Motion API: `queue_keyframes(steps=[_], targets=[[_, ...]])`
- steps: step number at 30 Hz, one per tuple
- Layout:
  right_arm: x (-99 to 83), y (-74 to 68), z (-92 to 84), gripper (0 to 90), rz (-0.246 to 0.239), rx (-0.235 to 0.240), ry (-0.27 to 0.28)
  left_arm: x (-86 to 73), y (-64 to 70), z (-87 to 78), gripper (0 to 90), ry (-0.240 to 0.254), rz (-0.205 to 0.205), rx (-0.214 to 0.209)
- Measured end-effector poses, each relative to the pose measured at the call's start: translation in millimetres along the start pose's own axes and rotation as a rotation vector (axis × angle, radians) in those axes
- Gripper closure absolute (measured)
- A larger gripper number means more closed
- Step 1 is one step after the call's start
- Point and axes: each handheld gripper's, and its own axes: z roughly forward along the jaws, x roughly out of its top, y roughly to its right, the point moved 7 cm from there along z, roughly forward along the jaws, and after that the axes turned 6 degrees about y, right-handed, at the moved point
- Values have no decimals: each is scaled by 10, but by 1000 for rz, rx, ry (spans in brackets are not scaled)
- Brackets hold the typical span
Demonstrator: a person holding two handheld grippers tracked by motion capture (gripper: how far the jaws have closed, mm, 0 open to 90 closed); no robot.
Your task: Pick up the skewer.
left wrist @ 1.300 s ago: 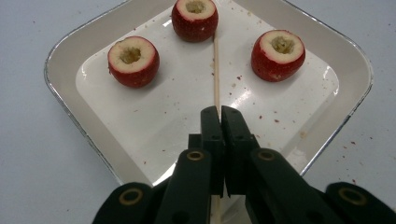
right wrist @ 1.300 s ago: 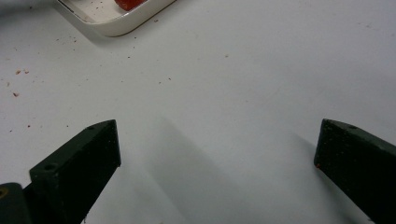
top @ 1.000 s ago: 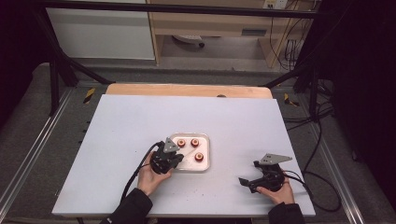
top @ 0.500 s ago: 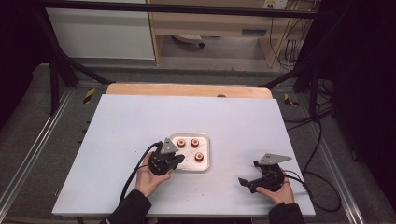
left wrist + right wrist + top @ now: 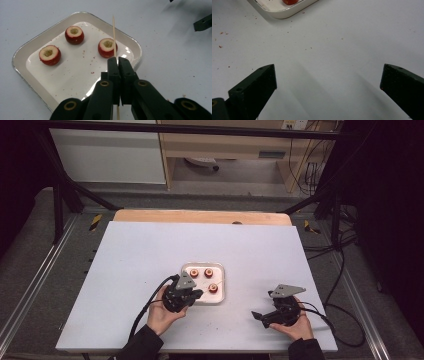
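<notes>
Your left gripper (image 5: 117, 61) has its jaws clamped tight on a thin wooden skewer (image 5: 114, 35), which sticks out past the tips and points over the white tray (image 5: 25, 72). Compared with a second ago, that hand has drawn slightly back toward you and lifted a little, so in the high view the left gripper (image 5: 196, 293) now sits at the near left edge of the tray (image 5: 220, 270) rather than over it. In the left gripper view the skewer crosses in front of the nearest of three cored red fruits (image 5: 107, 47), but I cannot tell whether the tip touches it; it looks to be above it. The other two fruits (image 5: 74, 35) (image 5: 50, 55) lie farther left in the tray, apart from each other. I read this small lift as lining up for a stab: you appear to be aiming the skewer at the hollow centre of the near fruit, and nothing is threaded yet. Your right gripper (image 5: 262, 316) rests on the table (image 5: 140, 250) well right of the tray, jaws wide apart with nothing between them, and it has hardly shifted
</notes>
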Motion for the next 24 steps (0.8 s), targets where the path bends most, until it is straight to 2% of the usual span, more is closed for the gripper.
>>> queue_keyframes(steps=[9,17,18,19,24], targets=[[101,-103,33,37,-101,-13,-13,38,159,6,887,-20,37,-43],[197,-206,62,66,-195,-19,-19,42,251,25,887,-44,73,-67],[213,-230,68,71,-218,-21,-25,45,260,27,887,-44,72,-68],[213,-230,68,71,-218,-21,-25,47,265,26,887,-48,78,-72],[261,-280,77,103,-294,-36,-35,59,308,45,887,-58,90,-83]])
